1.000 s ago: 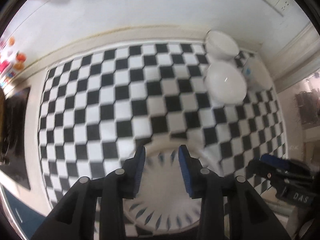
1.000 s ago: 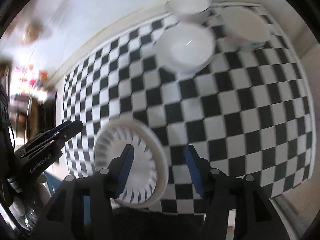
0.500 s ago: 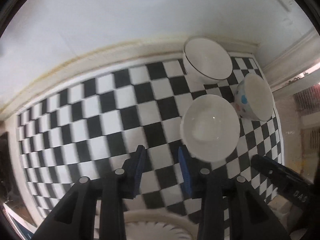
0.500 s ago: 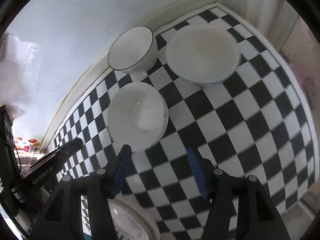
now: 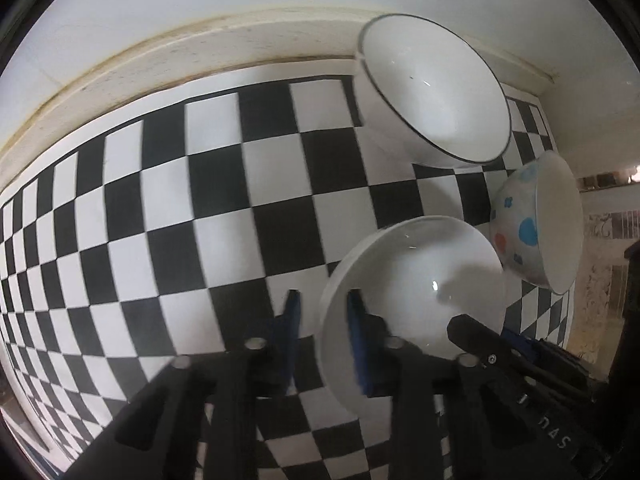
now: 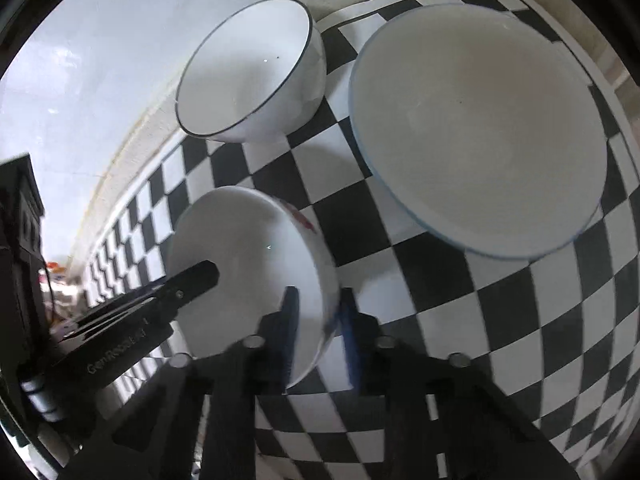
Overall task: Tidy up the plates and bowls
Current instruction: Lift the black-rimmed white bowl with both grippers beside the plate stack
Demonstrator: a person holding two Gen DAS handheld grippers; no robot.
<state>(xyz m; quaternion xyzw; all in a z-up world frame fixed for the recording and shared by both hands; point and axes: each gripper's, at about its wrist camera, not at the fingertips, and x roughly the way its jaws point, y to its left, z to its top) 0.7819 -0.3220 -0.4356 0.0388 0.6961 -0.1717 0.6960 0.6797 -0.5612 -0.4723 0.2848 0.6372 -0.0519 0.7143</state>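
Observation:
A plain white bowl [image 5: 412, 280] stands on the black-and-white checked cloth [image 5: 200, 200]. My left gripper [image 5: 324, 320] straddles its left rim, and the jaws are closing with the wall of the bowl pinched between the blue pads. In the right wrist view the same white bowl [image 6: 248, 248] shows a red mark on its outer side. My right gripper [image 6: 319, 316] is closing on the opposite rim in the same way. Each gripper shows in the other's view: the right gripper [image 5: 464, 326] and the left gripper [image 6: 200, 274] both reach over the bowl.
A black-rimmed white bowl [image 5: 436, 92] [image 6: 248, 64] stands behind it by the cream ledge [image 5: 200, 52] and wall. A wider bowl with coloured spots [image 5: 532, 224] [image 6: 476, 128] stands close at the right. Dark furniture [image 6: 20, 220] is at far left.
Both grippers moved forward and down, away from the ribbed plate and onto the white bowl. Their jaws went from apart to closed over its rim. The plate has left the views.

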